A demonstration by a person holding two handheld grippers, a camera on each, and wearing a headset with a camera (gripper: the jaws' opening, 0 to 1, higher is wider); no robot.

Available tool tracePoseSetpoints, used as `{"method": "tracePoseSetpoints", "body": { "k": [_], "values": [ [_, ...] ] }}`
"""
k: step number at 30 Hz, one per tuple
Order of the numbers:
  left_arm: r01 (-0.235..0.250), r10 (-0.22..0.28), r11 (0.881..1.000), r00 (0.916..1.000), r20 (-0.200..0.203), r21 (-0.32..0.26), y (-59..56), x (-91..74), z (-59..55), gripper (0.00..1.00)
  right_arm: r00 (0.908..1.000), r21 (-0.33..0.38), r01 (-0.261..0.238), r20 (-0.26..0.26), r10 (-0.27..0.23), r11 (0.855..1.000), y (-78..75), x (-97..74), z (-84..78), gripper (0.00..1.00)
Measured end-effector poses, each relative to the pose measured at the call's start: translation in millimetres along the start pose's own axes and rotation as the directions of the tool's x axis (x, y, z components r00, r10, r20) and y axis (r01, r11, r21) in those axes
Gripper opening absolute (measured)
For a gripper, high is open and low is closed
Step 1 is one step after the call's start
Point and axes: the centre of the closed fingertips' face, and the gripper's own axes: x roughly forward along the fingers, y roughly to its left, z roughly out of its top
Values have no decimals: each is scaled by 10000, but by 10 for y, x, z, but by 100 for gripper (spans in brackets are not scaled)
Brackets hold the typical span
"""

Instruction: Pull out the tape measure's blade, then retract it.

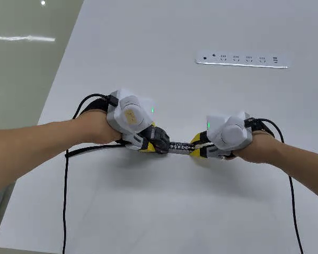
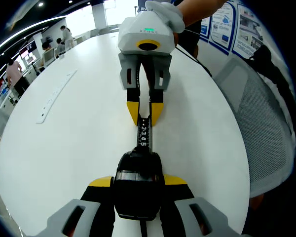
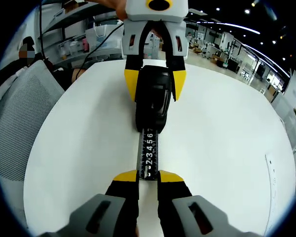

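Note:
A black tape measure case rests low over the white table, clamped between the yellow-tipped jaws of my left gripper. A short length of dark blade with white numerals runs from the case toward my right gripper, which is shut on the blade's end. The two grippers face each other, a small gap apart.
The white table spreads wide on all sides. A white power strip lies at the far right. Black cables trail off both grippers toward the near edge. A mesh chair stands beside the table; people stand far off.

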Motion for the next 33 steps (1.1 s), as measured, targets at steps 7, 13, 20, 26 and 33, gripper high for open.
{"method": "tracePoseSetpoints", "body": {
  "k": [7,13,20,26,33],
  "values": [
    [27,-27,10000,10000,-61,32,13,16,-10,31,10000,-25,-39,-64,39,10000,6,-46,-62,13],
    [42,-42,10000,10000,-75,41,17,20,-21,31,9999,15,-48,-94,48,10000,11,-88,-97,13],
    [68,-67,10000,9999,-115,57,21,32,-26,31,9997,98,-81,-242,83,9999,1,-180,-210,13],
    [102,-101,9999,9999,-137,88,16,35,-25,31,9995,219,-142,-266,148,9997,1,-229,-275,13],
    [108,-106,9999,9998,-158,94,11,32,-26,31,9993,257,-181,-330,190,9995,15,-266,-321,13]
  ]
}}
